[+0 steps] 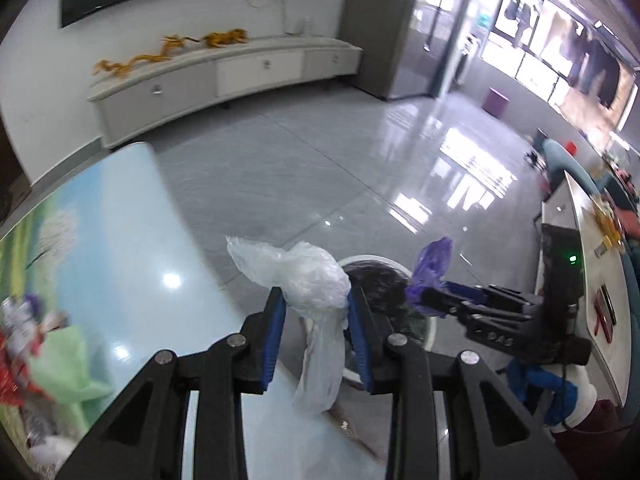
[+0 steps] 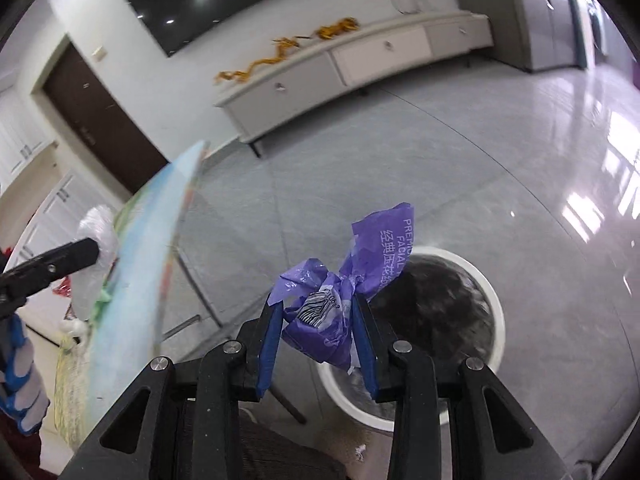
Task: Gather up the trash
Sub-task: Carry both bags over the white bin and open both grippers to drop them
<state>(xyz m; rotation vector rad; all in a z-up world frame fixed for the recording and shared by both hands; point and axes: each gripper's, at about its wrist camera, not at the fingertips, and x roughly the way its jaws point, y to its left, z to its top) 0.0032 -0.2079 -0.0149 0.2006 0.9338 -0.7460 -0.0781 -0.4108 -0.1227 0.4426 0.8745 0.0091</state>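
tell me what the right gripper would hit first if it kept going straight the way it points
Most likely the black liner inside the white trash bin on the floor. The right gripper, clamped on the purple wrapper, aims at its near rim, though depth is uncertain.

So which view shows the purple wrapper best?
The right wrist view: the purple wrapper fills the middle, between the right gripper pads, print readable. The left wrist view shows it small and side-on.

"FACIAL" on purple wrapper (image 2: 344, 280)
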